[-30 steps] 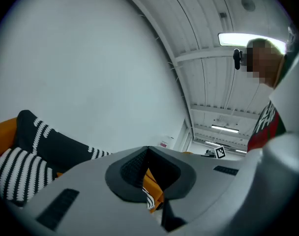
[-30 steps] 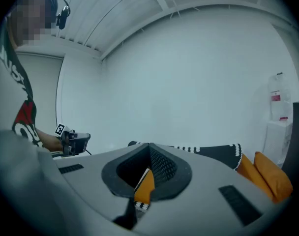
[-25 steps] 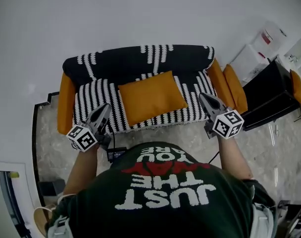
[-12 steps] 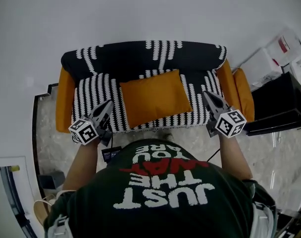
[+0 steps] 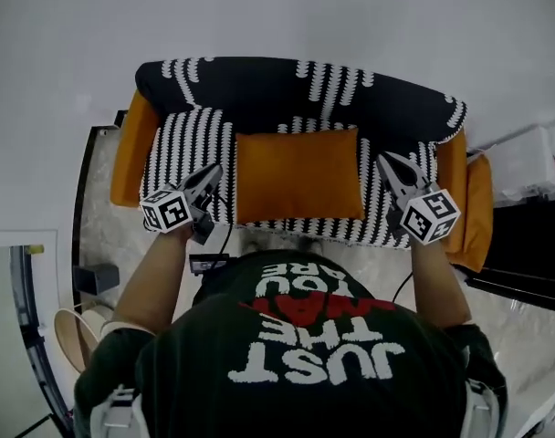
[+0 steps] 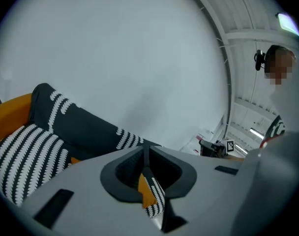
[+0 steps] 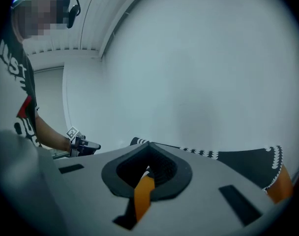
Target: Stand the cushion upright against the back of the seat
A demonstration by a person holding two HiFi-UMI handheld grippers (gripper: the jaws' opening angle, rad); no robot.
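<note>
An orange cushion (image 5: 300, 173) lies flat on the seat (image 5: 191, 149) of a small sofa covered in black-and-white patterned cloth. The dark backrest (image 5: 305, 85) rises behind it. My left gripper (image 5: 214, 170) hovers just off the cushion's left edge, jaws shut and holding nothing. My right gripper (image 5: 382, 159) hangs off the cushion's right edge, also shut and empty. In the left gripper view the shut jaws (image 6: 145, 150) point over the striped seat (image 6: 26, 151) toward the backrest (image 6: 75, 122). The right gripper view shows its shut jaws (image 7: 149, 146) below the backrest top (image 7: 238, 161).
Orange armrests (image 5: 131, 153) (image 5: 474, 199) close the sofa's two ends. A white wall stands behind it. A black cabinet (image 5: 533, 254) and white boxes (image 5: 533, 162) are at the right. Marble floor (image 5: 99, 226) runs in front, with a dark object (image 5: 99, 276) at the left.
Both grippers have come forward and down toward the sofa and now flank the cushion. The sofa appears closer and more centred. The jaws stayed shut.
</note>
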